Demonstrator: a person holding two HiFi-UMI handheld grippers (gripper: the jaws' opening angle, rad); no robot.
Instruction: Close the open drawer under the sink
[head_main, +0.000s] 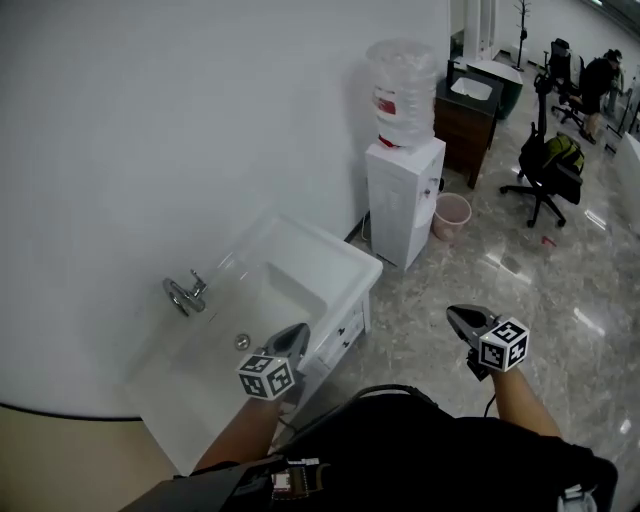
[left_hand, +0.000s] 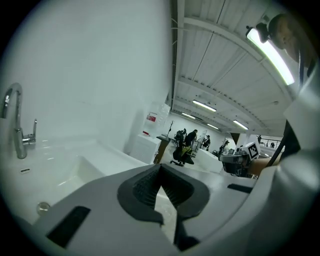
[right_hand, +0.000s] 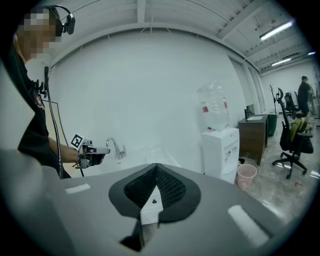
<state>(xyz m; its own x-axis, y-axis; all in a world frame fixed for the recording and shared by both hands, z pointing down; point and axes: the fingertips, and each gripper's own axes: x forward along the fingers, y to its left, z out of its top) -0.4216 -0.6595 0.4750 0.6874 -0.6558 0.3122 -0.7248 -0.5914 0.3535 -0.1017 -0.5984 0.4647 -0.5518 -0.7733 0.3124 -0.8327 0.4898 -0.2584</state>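
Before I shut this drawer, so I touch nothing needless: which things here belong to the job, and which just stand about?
For the job: sink; drawer under it; left gripper; right gripper, both empty.

Standing about: faucet; water dispenser; pink bin; office chair.

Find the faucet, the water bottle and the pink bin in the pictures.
faucet (head_main: 185, 295): head view, on its chrome body.
water bottle (head_main: 405, 85): head view, on its clear side wall.
pink bin (head_main: 450, 228): head view, on its outer side wall.
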